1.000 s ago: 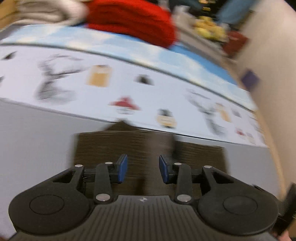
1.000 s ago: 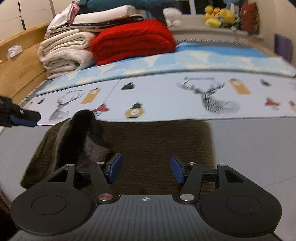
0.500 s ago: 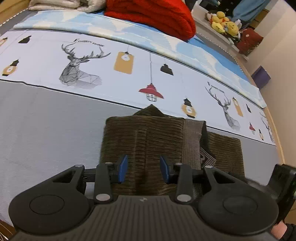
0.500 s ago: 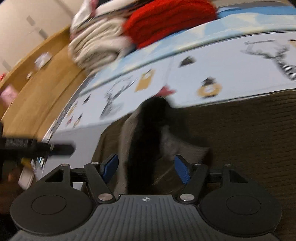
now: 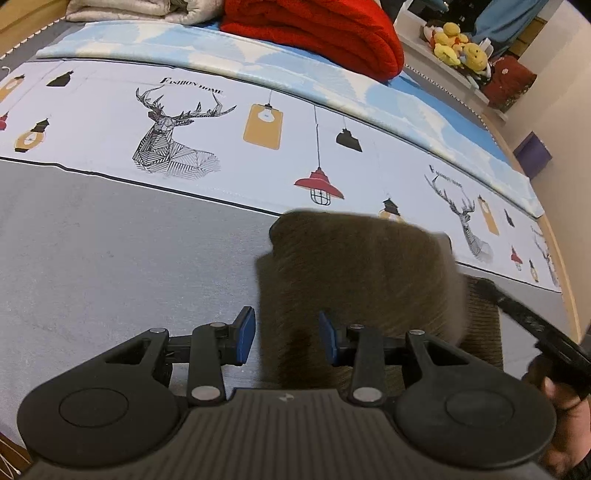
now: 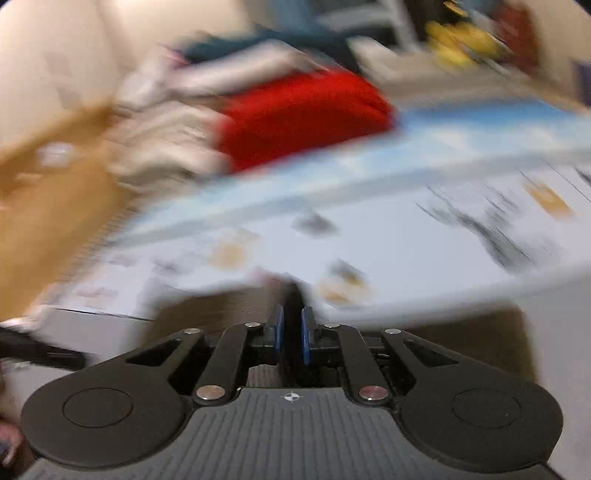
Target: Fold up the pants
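Note:
The dark brown corduroy pants (image 5: 362, 273) lie folded on the grey part of the bed, with one flap lifted and blurred in the left wrist view. My left gripper (image 5: 286, 338) is open just above the pants' near left edge and holds nothing. In the right wrist view, which is badly blurred, my right gripper (image 6: 291, 330) is shut on a dark fold of the pants (image 6: 293, 295) and holds it up. The right gripper's body also shows at the right edge of the left wrist view (image 5: 535, 325).
The bed has a grey sheet (image 5: 110, 266) and a white printed mat with deer and lamps (image 5: 177, 136). A red blanket (image 5: 321, 33) and folded pale bedding (image 5: 140, 7) are stacked at the back. A wooden bed frame (image 6: 44, 206) runs along the left.
My right gripper has shut on a fold of the pants and swung up fast, lifting the flap. My left gripper has shifted left relative to the pants and stays open.

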Demonstrator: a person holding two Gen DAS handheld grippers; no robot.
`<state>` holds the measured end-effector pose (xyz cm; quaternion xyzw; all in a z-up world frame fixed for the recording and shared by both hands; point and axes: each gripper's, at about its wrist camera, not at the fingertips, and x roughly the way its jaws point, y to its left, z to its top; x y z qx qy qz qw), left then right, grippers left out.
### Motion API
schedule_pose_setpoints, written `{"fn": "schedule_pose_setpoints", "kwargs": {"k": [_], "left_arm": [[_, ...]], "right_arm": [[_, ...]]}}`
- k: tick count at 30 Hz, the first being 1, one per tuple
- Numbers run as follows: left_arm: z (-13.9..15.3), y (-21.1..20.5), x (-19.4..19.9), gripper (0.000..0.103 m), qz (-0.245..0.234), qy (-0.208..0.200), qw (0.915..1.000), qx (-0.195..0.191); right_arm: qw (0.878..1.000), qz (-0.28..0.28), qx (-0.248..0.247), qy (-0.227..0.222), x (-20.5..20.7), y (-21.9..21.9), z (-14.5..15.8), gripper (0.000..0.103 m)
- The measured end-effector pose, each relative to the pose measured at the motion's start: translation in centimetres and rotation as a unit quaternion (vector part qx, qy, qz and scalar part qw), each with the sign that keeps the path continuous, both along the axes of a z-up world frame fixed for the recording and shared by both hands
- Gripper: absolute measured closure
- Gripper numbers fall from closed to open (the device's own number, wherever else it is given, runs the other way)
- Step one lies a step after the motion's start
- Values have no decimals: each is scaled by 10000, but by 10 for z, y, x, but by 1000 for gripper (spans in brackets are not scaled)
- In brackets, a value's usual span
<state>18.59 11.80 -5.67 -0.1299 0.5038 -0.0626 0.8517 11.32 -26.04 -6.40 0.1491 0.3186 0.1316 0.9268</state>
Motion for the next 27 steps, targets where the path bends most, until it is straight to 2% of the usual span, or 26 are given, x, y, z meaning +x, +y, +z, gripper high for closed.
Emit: {"fn": "schedule_pose_setpoints", "kwargs": {"k": [1,3,4,5,6,10,13,17,20,22,24,25,26,27], "left_arm": [[0,0,0,61,16,11,10000,-2],[-1,1,1,61,61,37,10000,-21],[-1,0,2,61,66,48,10000,-30],[-1,-1,2,61,52,53,10000,-36],[-1,-2,2,61,19,53,10000,-30],[-3,-1,1,61,-32,86,10000,19],[-4,2,0,61,8,102,9999,17],[-4,2,0,61,1,124,9999,18],[-5,-1,-1,61,-77,138,9998,85],[-5,-2,-2,61,-95,152,9998,133],[-5,-2,-3,61,-87,156,9997,149],[-5,-2,-3,61,-77,148,9997,150],[-3,-2,-3,61,-58,140,9998,148],[-2,-1,-4,61,-31,122,9998,137]], "right_arm": [[9994,-77,141,308,6,-4,-9,91],[9968,2,462,649,11,-6,-20,75],[9958,8,540,744,12,-5,-23,49],[9947,-16,610,829,12,-2,-25,28],[9929,-23,746,931,12,0,-27,25],[9892,-66,1091,972,14,-3,-31,26],[9870,87,1385,808,13,-5,-28,21],[9892,785,900,855,17,23,-32,13],[9915,871,3,962,23,43,-43,7],[9905,828,-16,1096,28,44,-52,6],[9889,875,231,1179,31,42,-58,11],[9888,920,253,1147,31,44,-58,19],[9895,961,178,1063,30,46,-56,33],[9899,1038,103,963,27,48,-52,40]]}}
